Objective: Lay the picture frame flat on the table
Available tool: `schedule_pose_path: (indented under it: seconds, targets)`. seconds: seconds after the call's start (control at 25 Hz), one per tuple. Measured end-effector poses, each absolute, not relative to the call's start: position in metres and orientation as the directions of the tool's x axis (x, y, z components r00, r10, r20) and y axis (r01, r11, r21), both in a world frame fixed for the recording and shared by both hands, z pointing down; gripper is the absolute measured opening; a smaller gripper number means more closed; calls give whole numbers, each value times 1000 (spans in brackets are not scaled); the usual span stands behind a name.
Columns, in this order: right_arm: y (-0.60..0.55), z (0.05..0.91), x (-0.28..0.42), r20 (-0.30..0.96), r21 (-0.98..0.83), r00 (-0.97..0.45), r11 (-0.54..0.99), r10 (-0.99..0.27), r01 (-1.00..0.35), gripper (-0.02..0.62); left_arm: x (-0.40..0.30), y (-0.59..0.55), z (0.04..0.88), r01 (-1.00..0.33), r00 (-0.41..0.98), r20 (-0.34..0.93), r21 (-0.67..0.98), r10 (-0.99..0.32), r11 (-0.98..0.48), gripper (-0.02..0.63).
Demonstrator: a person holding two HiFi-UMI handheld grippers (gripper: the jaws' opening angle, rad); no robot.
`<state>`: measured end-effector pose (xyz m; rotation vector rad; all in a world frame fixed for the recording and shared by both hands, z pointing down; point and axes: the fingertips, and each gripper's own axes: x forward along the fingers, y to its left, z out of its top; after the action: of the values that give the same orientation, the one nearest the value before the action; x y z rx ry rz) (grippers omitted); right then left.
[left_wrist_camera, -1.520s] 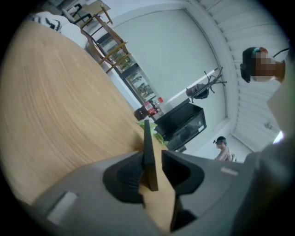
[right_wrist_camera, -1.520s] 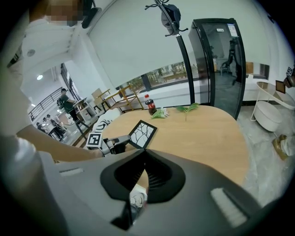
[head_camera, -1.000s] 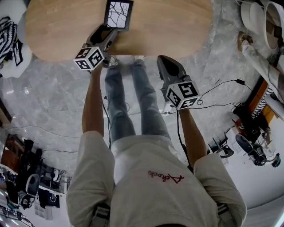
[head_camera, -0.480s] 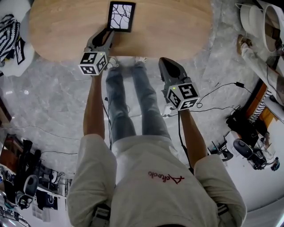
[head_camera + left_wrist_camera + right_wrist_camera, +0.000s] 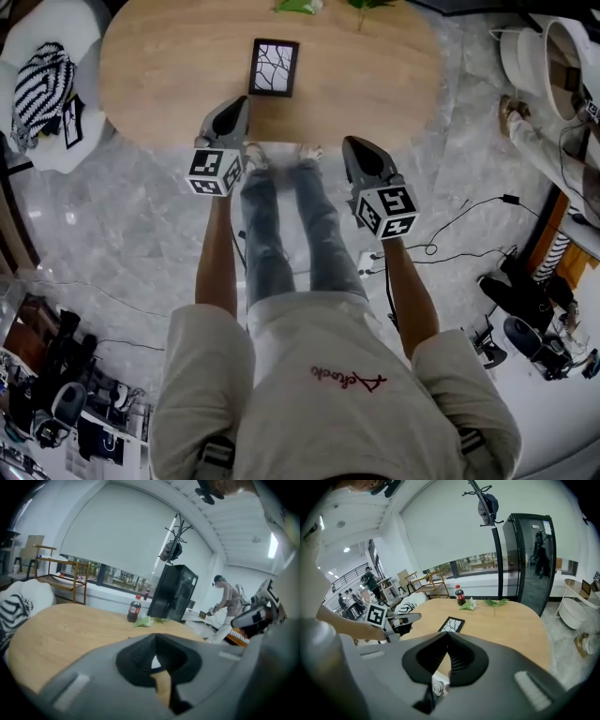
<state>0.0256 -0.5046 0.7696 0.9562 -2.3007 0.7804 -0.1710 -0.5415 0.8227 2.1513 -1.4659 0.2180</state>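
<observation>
Bright daylight, fisheye-warped dark edges

Black picture frame [image 5: 274, 67], black-veined white print, tan wooden table [image 5: 169, 84]

Head view steeply down; both gripper views low across the shared table [image 5: 169, 75].

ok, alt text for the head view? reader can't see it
Seen from above, a picture frame lies flat on a wooden table, with nothing touching it. The person stands at the table's near edge holding the left gripper, its jaws just closed on nothing, and the right gripper, also shut and empty, both short of the frame.
</observation>
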Motion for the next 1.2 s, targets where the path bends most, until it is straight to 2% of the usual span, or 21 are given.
schedule_pose_path:
  seconds: [0.68,1.2]
  targets:
    - [-503,668,26,600,-255,-590,570,-540,-781,3,-145,-490,652,-872,483,374,293,-792,-393,2]
    - [-522,565,24,520,-214,-599,586,-609,-782,3,-172,-504,518,-905,419,296,212,-858,-369,0]
